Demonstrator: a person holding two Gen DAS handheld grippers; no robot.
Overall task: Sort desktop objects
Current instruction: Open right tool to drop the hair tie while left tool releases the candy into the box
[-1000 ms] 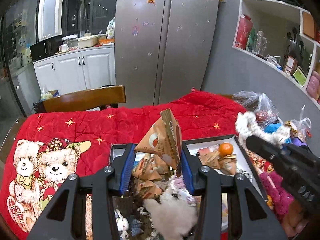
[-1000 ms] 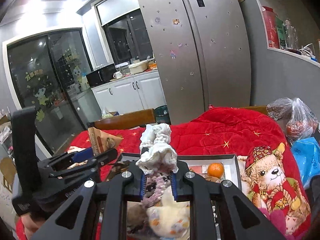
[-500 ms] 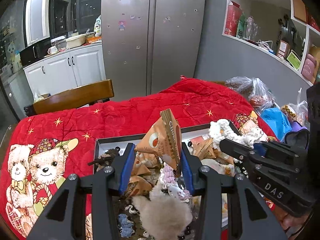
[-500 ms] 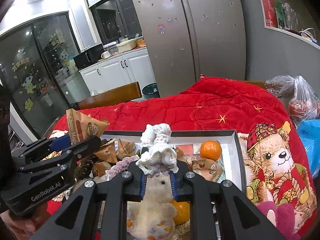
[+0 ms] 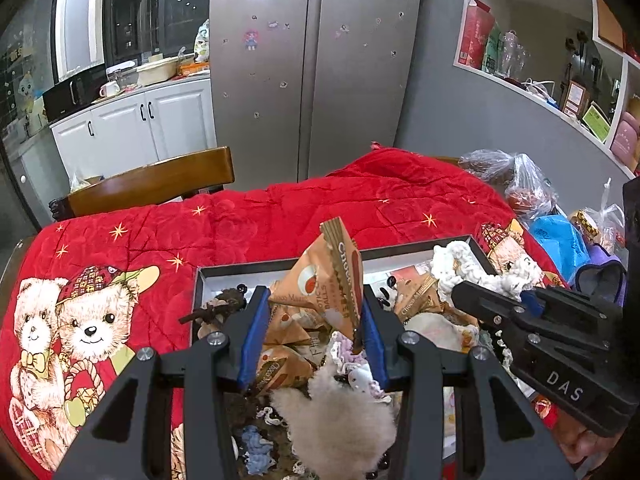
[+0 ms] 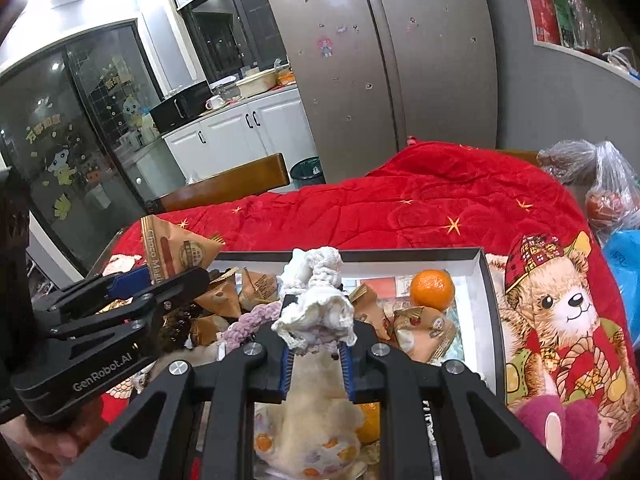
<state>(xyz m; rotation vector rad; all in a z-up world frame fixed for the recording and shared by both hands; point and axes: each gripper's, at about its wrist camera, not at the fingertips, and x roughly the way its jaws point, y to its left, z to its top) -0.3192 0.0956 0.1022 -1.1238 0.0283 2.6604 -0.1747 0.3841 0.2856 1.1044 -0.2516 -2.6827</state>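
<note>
A dark tray (image 5: 280,269) on the red blanket holds brown triangular snack packets, knitted toys and plush toys. My left gripper (image 5: 312,320) is shut on one brown snack packet (image 5: 328,276) and holds it above the tray's middle; it also shows at the left of the right wrist view (image 6: 176,256). My right gripper (image 6: 316,344) is shut on a white knitted toy (image 6: 316,300) above the tray (image 6: 490,300); it also shows in the left wrist view (image 5: 452,272). An orange (image 6: 432,290) lies in the tray's far right corner.
The red bear-print blanket (image 5: 280,220) covers the table. A wooden chair back (image 5: 152,184) stands behind it. Plastic bags (image 5: 520,188) and a blue bag (image 5: 560,240) crowd the right edge. A pink plush (image 6: 552,420) lies right of the tray. A fridge stands behind.
Both grippers have shifted over the tray, each still holding its object. The right gripper with the white toy has come closer to the left one.
</note>
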